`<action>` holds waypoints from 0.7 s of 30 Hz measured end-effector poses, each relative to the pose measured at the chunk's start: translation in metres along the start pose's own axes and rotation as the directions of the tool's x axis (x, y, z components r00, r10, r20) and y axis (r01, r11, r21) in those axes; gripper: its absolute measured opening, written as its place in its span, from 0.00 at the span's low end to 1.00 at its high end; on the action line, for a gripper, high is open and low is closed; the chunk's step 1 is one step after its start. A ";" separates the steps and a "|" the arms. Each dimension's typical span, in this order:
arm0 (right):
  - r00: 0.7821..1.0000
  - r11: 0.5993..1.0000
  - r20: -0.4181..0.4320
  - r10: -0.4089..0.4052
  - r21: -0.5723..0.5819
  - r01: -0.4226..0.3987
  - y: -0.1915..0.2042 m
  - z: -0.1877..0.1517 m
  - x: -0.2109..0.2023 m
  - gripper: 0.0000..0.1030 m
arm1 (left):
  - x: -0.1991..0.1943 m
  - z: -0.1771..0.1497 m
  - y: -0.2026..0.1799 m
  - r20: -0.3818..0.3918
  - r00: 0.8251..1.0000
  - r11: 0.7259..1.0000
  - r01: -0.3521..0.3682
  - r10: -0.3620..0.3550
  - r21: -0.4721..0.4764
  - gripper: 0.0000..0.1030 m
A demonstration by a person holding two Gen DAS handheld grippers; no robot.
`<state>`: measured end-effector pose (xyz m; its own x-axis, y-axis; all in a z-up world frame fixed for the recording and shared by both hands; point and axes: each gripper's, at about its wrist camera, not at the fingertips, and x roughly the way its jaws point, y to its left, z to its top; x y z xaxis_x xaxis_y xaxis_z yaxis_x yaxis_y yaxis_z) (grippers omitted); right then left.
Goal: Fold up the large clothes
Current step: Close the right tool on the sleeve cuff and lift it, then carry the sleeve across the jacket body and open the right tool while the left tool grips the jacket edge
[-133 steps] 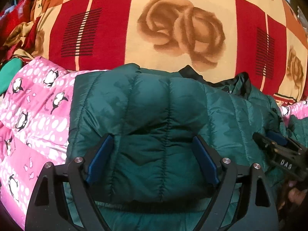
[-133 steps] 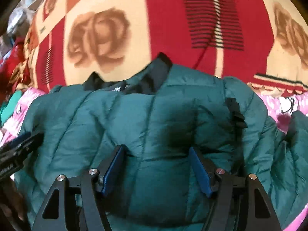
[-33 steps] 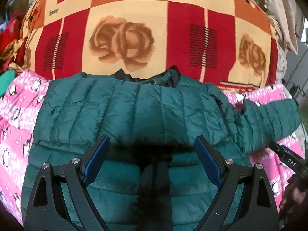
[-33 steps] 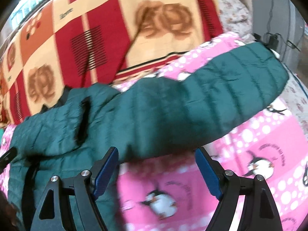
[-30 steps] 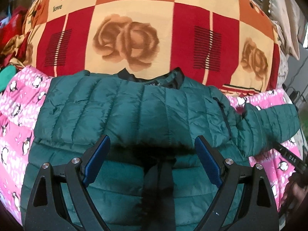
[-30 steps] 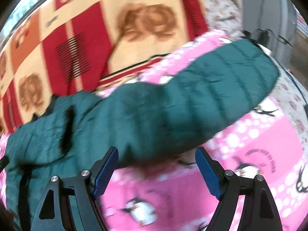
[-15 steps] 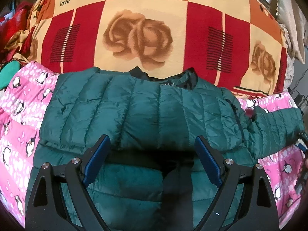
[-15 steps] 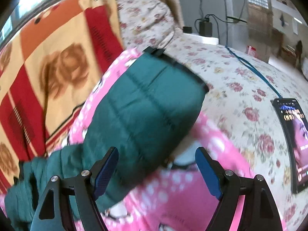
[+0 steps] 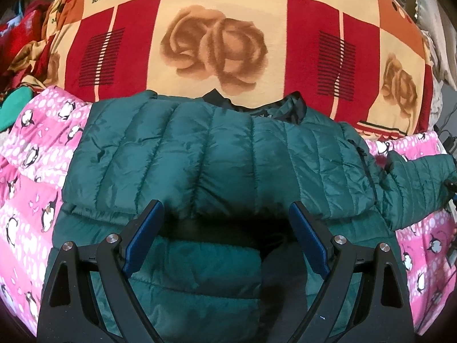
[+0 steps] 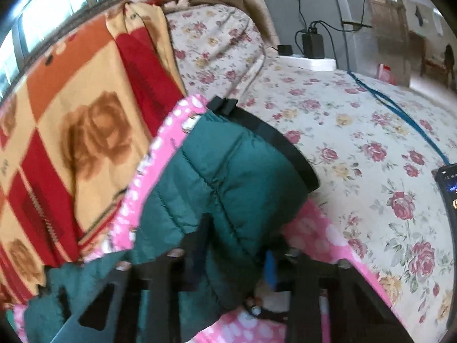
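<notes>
Your right gripper (image 10: 237, 260) has just closed its fingers on the jacket's (image 9: 217, 154) sleeve (image 10: 228, 177). Your left gripper (image 9: 225, 240) hovers wide, empty, above the jacket lying on the pink blanket (image 9: 31, 154).

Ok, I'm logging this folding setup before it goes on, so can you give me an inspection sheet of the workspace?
Surface: pink penguin-print blanket over a cream rose-print bedsheet.
Job's things: dark green quilted puffer jacket lying flat, its sleeve stretched sideways.
Clutter: black phone on the sheet; red-and-cream rose blanket behind.
Grippers: left gripper open above the jacket; right gripper has just closed on the sleeve.
Cables: blue cable; black charger with leads.
Surroundings: window, grey wall.
</notes>
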<state>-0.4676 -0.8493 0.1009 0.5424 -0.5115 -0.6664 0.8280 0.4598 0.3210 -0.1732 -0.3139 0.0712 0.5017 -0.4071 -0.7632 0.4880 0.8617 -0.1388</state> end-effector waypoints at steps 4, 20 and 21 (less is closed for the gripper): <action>0.995 0.995 -0.001 0.095 0.010 -0.095 0.007 -0.006 -0.015 0.14 | -0.002 -0.001 0.001 -0.003 1.000 1.000 0.011 -0.011 -0.006 0.87; 0.928 0.896 -0.114 0.355 -0.241 -0.373 0.141 -0.074 -0.067 0.12 | -0.026 0.000 0.032 0.034 0.999 0.998 -0.009 0.011 -0.057 0.87; 0.925 0.892 -0.123 0.359 -0.245 -0.379 0.145 -0.077 -0.066 0.12 | -0.027 -0.001 0.034 0.035 0.999 0.998 -0.012 0.014 -0.060 0.87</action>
<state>-0.3941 -0.6926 0.1402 0.7814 -0.2189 -0.5843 0.4986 0.7821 0.3738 -0.1701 -0.2733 0.0863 0.5330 -0.4051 -0.7428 0.4381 0.8832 -0.1673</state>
